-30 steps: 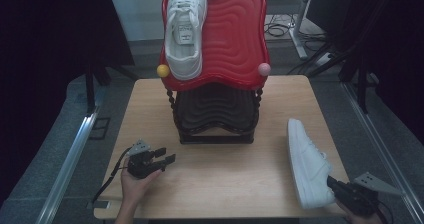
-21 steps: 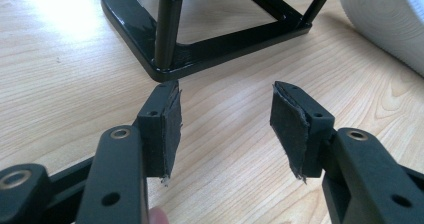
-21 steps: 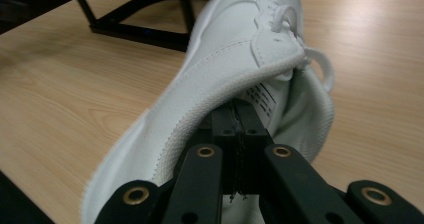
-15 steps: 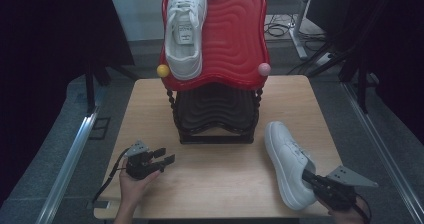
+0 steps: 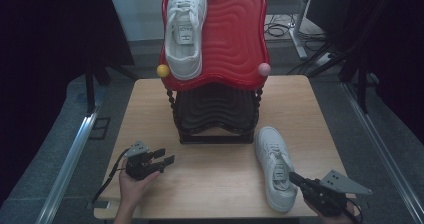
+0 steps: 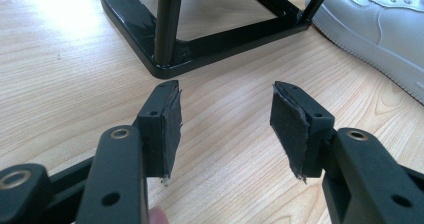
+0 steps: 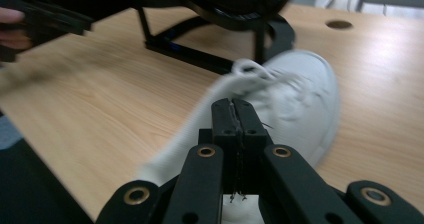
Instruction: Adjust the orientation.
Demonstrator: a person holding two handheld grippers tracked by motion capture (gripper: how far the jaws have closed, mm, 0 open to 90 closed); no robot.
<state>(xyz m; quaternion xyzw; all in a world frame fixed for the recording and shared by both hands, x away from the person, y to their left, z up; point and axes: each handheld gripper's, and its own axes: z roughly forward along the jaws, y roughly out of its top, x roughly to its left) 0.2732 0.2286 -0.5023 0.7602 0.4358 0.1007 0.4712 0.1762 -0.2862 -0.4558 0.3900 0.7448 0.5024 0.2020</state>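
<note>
A white shoe lies on the wooden table, toe toward the rack, right of the black rack base. My right gripper is at its heel; in the right gripper view the jaws are pressed together over the shoe's heel end. My left gripper rests at the front left, held in a hand. Its jaws stand wide apart with nothing between them, pointing at the rack base and the shoe. A second white shoe lies on the rack's red top tray.
The two-tier rack stands mid-table, with a black ribbed lower tray under the red one. Yellow and pink knobs sit at the red tray's corners. Bare wood lies between the grippers. The table's front edge is close to both hands.
My right gripper has dragged the white shoe leftward from the table's right edge and turned it so its toe is near the rack base. The left gripper has stayed put.
</note>
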